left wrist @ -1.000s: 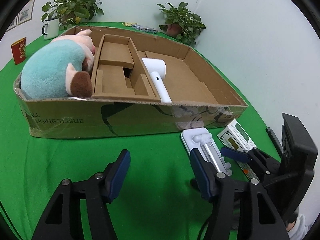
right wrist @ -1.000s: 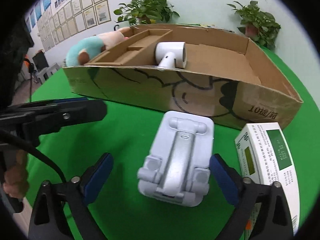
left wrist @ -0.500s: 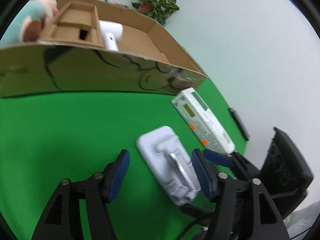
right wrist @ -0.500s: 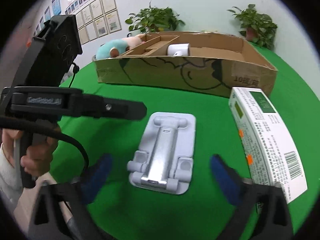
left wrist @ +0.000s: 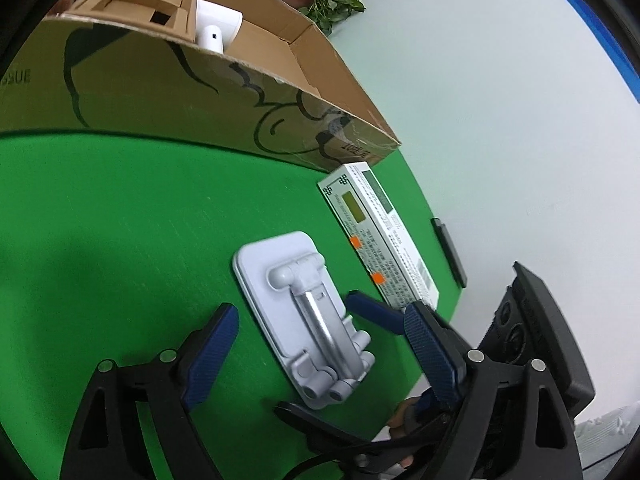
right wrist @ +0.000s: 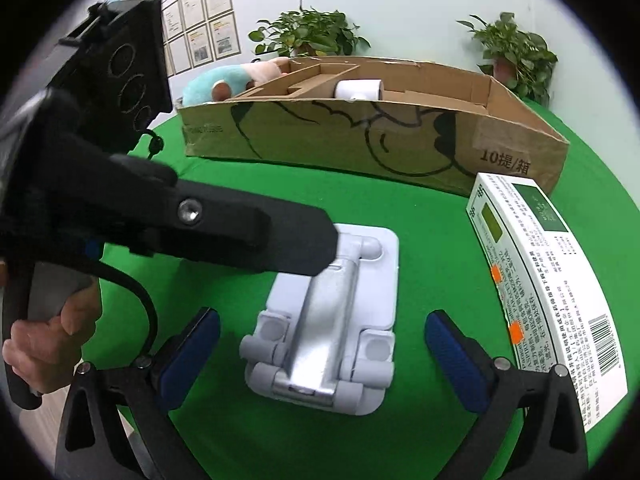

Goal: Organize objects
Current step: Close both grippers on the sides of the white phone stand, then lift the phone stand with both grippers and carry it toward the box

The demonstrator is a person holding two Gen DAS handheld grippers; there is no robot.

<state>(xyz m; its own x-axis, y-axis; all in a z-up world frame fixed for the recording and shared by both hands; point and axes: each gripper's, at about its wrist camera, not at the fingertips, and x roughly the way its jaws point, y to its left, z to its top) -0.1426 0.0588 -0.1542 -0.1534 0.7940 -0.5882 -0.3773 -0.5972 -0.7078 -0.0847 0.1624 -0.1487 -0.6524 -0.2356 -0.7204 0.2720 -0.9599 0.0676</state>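
Folded phone stand (right wrist: 328, 332) lies flat on the green tabletop (right wrist: 432, 240), just in front of the cardboard box (right wrist: 360, 136). Both grippers straddle it without pad contact: left gripper (left wrist: 320, 360) opening, right gripper (right wrist: 320, 360) wide but closing. Likely lining up a grasp across its width.

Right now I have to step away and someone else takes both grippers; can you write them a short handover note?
Left gripper: jaws opening, straddling the white phone stand, pads not on it.
Right gripper: jaws closing, either side of the same stand, with gaps showing; nothing held.
Stand lies flat on the green table, in front of the cardboard box. The white medicine box lies beside it, also outside.
Done: plush toy and white device sit in the cardboard box.
Left: probably the stand and the medicine box go in; only one gripper should take the stand.
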